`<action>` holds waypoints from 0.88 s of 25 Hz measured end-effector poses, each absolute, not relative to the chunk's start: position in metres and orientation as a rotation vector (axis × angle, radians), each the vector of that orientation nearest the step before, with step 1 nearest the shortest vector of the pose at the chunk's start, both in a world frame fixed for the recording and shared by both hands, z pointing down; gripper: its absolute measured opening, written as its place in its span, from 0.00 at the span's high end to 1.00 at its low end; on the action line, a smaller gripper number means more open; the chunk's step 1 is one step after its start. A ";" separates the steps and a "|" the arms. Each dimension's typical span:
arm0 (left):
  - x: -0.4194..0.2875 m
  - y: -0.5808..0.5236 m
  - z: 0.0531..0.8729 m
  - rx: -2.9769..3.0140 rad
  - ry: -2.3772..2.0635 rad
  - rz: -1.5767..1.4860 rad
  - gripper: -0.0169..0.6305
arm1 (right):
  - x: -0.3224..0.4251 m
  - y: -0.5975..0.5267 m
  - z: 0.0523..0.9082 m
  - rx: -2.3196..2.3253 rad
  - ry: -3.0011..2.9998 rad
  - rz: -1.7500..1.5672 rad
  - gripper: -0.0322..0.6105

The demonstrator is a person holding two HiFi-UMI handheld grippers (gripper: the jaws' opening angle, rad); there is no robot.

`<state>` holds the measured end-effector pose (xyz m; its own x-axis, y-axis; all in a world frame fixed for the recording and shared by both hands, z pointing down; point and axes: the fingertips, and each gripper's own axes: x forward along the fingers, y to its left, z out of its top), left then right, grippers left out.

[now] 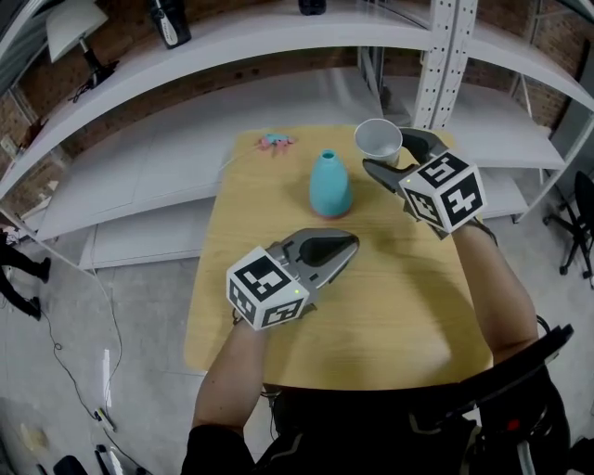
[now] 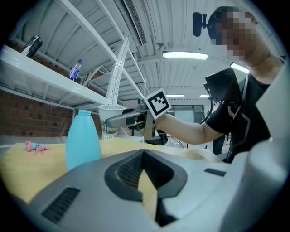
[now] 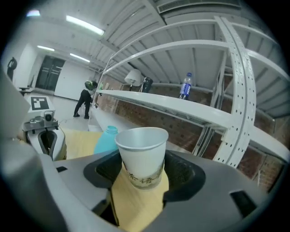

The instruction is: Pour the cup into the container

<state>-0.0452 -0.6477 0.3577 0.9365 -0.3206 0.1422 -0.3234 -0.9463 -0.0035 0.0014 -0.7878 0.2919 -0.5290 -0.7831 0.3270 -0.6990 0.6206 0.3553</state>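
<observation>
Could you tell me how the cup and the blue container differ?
The cup is white and wide-mouthed; the container is turquoise and narrow-necked. The right gripper grips the cup; the container stands free on the table. Both are upright.

On the table [image 1: 390, 306] the container [image 1: 329, 186] stands upright a little behind the middle, with a small object [image 1: 276, 141] lying behind and to its left at the table's far edge. The cup [image 1: 378, 137] sits upright between the jaws of the right gripper [image 1: 382, 153], just right of and behind the container, raised clear of the table about level with the container's top. The left gripper [image 1: 348, 246] lies in front of the container near the table's middle, apart from it, and shelves [image 1: 186, 158] stand behind the table with a bottle [image 1: 170, 20] on an upper one at the left
</observation>
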 end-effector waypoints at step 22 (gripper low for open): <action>-0.048 -0.651 0.356 3.059 -0.583 0.227 0.98 | 0.083 -0.788 0.365 1.356 -2.492 0.225 0.49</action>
<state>-0.0477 -0.6514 0.3562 0.9197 -0.3645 0.1459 -0.3672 -0.9301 -0.0087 0.0827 -0.7884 0.3645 -0.5126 -0.7930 0.3292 -0.8392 0.5438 0.0032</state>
